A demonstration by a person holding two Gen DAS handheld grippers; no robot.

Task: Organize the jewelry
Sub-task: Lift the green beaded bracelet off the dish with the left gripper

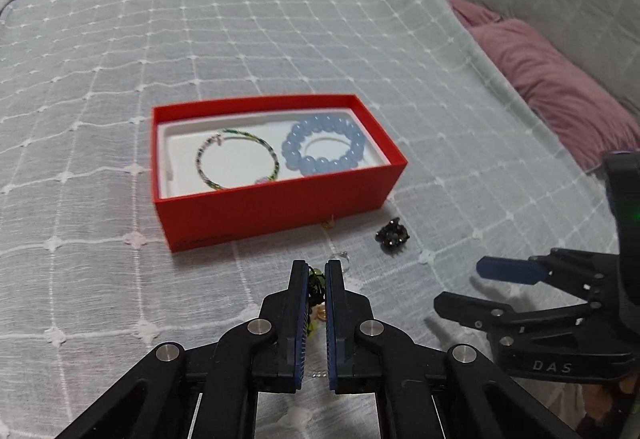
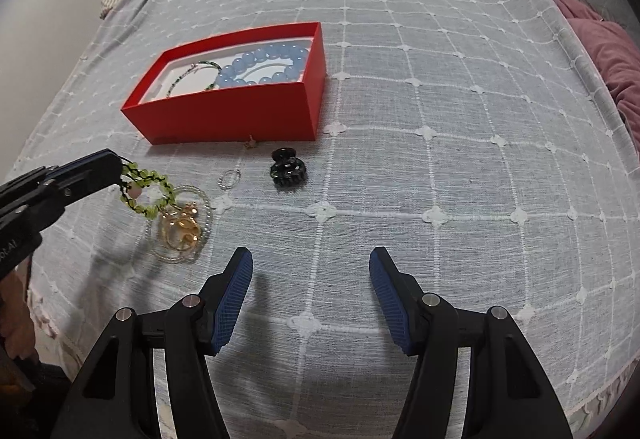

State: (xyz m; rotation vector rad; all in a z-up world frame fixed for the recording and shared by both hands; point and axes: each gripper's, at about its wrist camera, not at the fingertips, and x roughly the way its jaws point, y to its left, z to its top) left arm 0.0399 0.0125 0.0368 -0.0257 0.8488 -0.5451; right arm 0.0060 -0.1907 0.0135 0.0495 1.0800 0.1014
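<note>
Nearest, the left gripper [image 1: 316, 279] was pinched shut on a green beaded bracelet with black cord [image 2: 148, 191], lifted just above a gold-and-clear beaded jewelry pile [image 2: 182, 229]. The right gripper [image 2: 311, 271] hung wide open, holding nothing. Beyond lay a small silver ring [image 2: 229, 178], a black hair claw clip [image 2: 288, 169] and a tiny gold piece [image 2: 251, 143], all unsorted. Farthest, the red cardboard box [image 1: 276, 205] already held a thin multicoloured wire bangle [image 1: 237, 159] and a pale-blue beaded bracelet [image 1: 323, 148]; roughly a third seemed done.

Bed [image 2: 440, 87], covered in grey-blue blanket [image 1: 120, 39] with white grid stitching. Lying directly on it: open red box [image 2: 236, 111]; black hair claw [image 2: 288, 169] just in front; small ring [image 2: 229, 178]; gold and clear bracelets [image 2: 184, 229]; mauve pillow [image 1: 552, 87] at edge.
</note>
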